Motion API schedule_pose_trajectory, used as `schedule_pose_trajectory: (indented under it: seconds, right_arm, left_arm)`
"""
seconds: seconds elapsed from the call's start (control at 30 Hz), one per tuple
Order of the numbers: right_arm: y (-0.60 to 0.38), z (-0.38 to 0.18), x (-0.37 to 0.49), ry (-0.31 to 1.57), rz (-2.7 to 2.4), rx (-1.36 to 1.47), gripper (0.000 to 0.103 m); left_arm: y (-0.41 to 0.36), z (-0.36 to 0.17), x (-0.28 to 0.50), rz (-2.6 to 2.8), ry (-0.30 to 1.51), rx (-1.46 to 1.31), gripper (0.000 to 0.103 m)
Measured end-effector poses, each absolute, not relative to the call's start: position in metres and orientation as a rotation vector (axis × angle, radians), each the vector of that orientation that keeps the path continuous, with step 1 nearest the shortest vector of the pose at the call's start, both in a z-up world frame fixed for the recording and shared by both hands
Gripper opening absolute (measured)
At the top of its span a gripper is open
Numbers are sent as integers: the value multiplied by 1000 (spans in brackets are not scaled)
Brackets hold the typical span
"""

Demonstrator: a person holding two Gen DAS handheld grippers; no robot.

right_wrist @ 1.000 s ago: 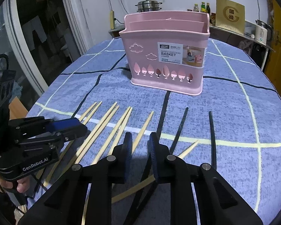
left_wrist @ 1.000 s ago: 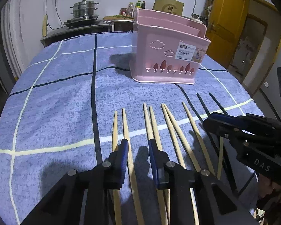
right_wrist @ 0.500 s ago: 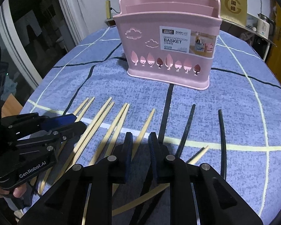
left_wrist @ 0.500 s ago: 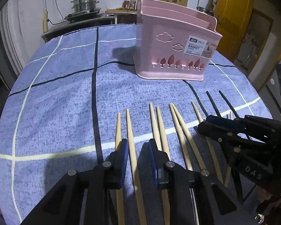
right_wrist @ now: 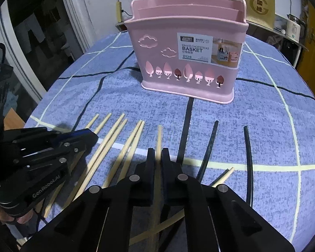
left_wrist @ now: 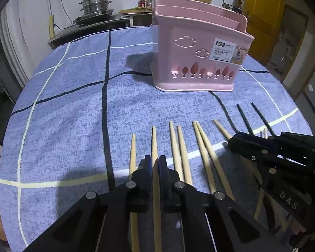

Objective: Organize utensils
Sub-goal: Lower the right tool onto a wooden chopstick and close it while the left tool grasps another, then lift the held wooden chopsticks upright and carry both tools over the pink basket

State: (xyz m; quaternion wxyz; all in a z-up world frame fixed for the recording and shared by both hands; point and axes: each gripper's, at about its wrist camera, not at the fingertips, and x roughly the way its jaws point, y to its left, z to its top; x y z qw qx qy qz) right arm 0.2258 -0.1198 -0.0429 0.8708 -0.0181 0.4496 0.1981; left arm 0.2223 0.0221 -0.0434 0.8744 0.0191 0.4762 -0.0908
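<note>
Several wooden chopsticks point(left_wrist: 182, 147) and two black ones point(right_wrist: 209, 147) lie side by side on the blue checked tablecloth in front of a pink chopstick basket point(left_wrist: 199, 50), which also shows in the right wrist view point(right_wrist: 189, 48). My left gripper point(left_wrist: 154, 161) is shut on a wooden chopstick point(left_wrist: 154, 140) near the left of the row. My right gripper point(right_wrist: 158, 155) is shut on another wooden chopstick point(right_wrist: 159, 136) near the middle. Each gripper shows in the other's view, the right one point(left_wrist: 237, 141) and the left one point(right_wrist: 90, 135).
The round table point(left_wrist: 73, 105) drops off at its edges on all sides. A counter with a steel pot point(left_wrist: 96, 2) stands behind it. A yellow door point(left_wrist: 264, 10) is at the far right. A window frame point(right_wrist: 21, 42) is at the left.
Both grippers have closed from open, each onto a wooden chopstick. Both have moved forward toward the basket.
</note>
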Motion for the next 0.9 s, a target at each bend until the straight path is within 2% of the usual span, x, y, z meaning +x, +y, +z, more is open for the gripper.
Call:
schedule_pose_trajectory:
  seconds: [0.3, 0.9]
  right_arm:
    - [-132, -18, 215, 883, 432, -24, 5]
    - [-152, 63, 179, 693, 489, 4, 5]
  left_arm:
    - [23, -15, 207, -234, 928, 16, 6]
    - [26, 86, 160, -295, 718, -22, 6]
